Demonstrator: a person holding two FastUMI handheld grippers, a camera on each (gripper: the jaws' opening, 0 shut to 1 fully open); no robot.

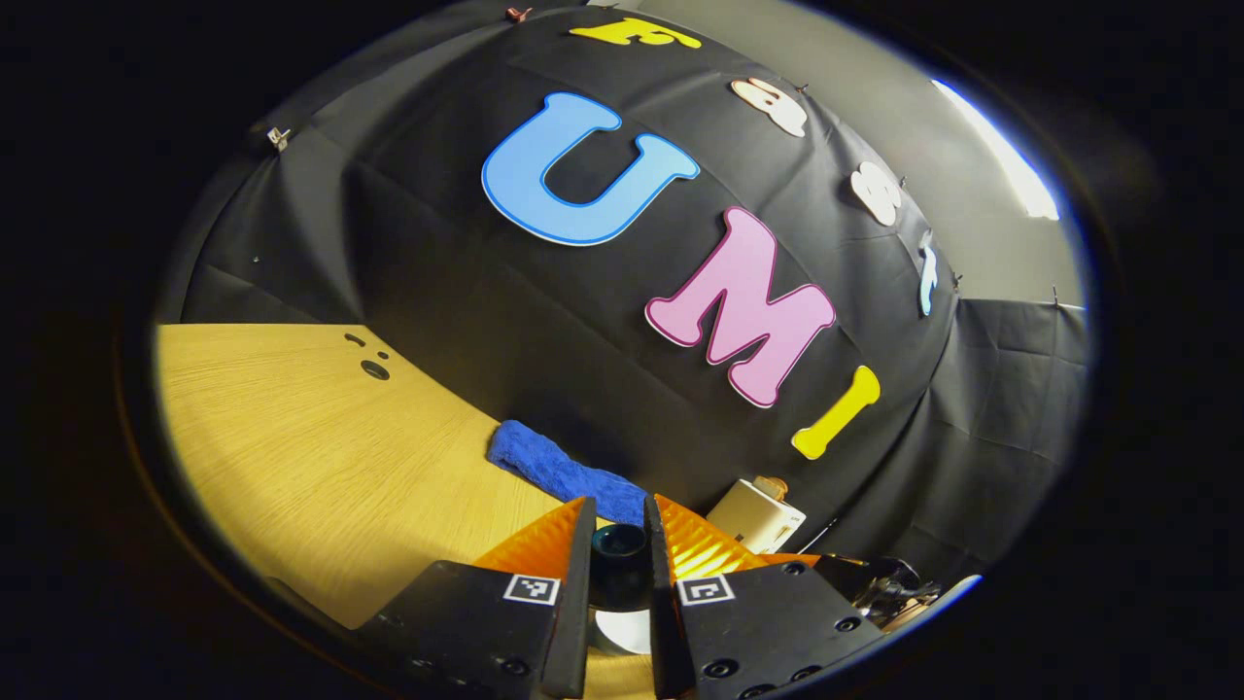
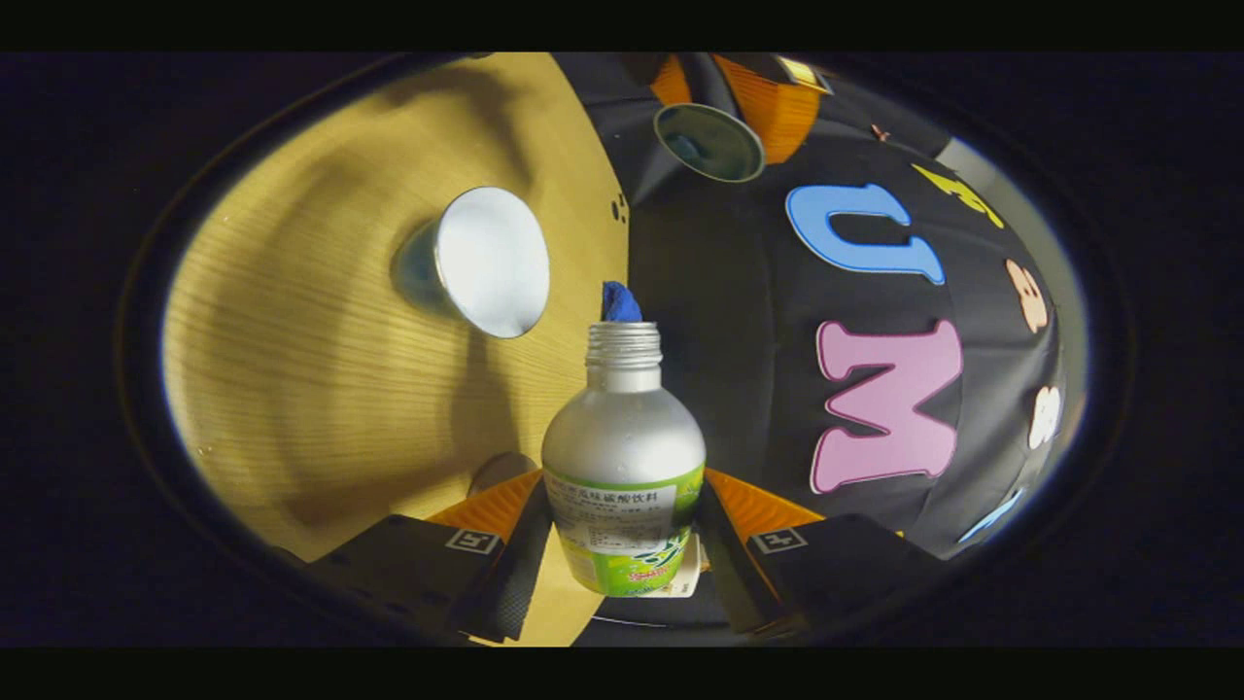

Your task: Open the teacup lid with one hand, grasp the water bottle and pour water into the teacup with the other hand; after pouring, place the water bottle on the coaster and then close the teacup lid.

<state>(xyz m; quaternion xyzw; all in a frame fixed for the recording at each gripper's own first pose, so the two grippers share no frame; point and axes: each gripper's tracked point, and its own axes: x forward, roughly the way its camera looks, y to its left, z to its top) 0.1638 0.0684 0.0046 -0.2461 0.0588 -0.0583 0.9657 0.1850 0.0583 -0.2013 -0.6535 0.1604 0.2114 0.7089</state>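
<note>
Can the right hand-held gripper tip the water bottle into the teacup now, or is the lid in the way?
Probably yes. The right hand-held gripper grips the uncapped water bottle, and the teacup stands open on the wooden table. The left hand-held gripper holds the teacup lid up, clear of the cup.

Two gripper cameras, tilted differently over one wooden table

The left gripper view looks low across the table (image 1: 321, 467) toward its back edge and the wall. The right gripper view is rolled sideways, close behind the water bottle (image 2: 623, 457). Both share the blue cloth (image 1: 564, 473) at that edge.
</note>
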